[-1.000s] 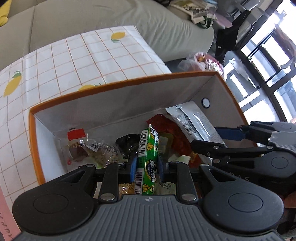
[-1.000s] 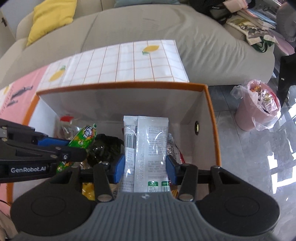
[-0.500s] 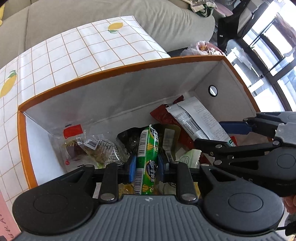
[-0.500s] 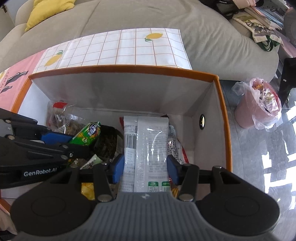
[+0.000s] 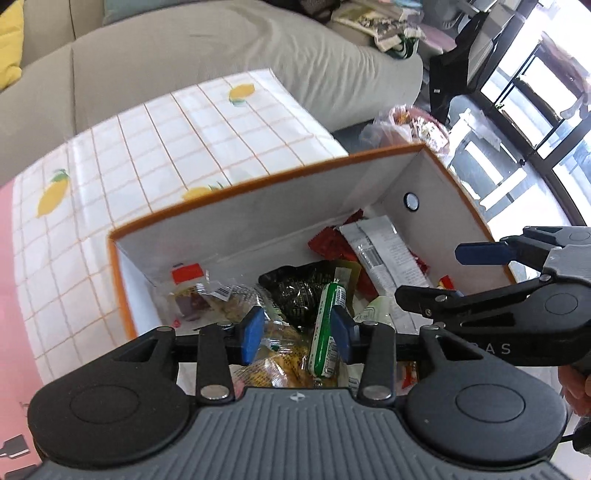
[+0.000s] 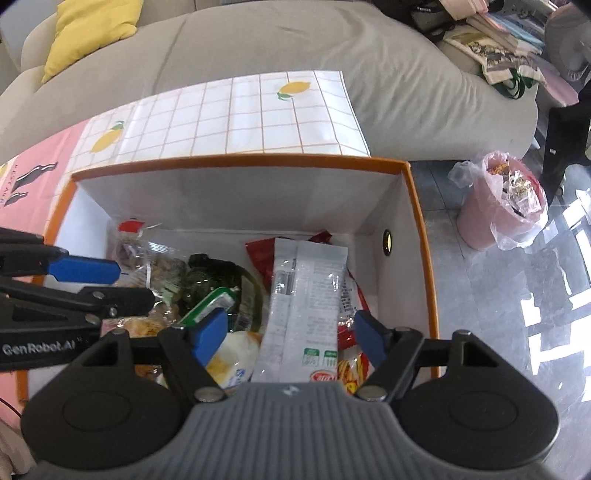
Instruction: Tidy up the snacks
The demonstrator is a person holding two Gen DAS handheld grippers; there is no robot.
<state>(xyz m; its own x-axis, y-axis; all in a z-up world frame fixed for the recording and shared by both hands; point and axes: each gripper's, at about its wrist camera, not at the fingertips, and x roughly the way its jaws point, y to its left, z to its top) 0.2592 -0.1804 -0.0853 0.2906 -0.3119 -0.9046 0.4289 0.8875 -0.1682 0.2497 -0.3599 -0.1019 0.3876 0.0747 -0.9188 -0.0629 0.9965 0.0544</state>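
Note:
An orange-rimmed white box (image 5: 258,181) (image 6: 236,160) holds several snack packs. My left gripper (image 5: 295,330) is open over it; the green sausage stick (image 5: 327,332) lies loose on the pile against the right finger. My right gripper (image 6: 288,330) is open too; the white-grey snack pack (image 6: 306,306) lies free between its fingers on a red pack (image 6: 262,251). Each gripper shows in the other's view, the right one (image 5: 480,254) and the left one (image 6: 85,269). A clear bag with a red label (image 5: 188,280) lies at the box's left.
The box stands on a lemon-print tablecloth (image 5: 147,147) (image 6: 240,110) before a grey sofa (image 6: 295,44). A pink bin with a plastic bag (image 6: 502,199) stands on the floor to the right. A yellow cushion (image 6: 92,29) lies on the sofa.
Both grippers have opened and let go: the green stick and the white-grey pack now lie in the box. Both grippers have pulled back a little above it.

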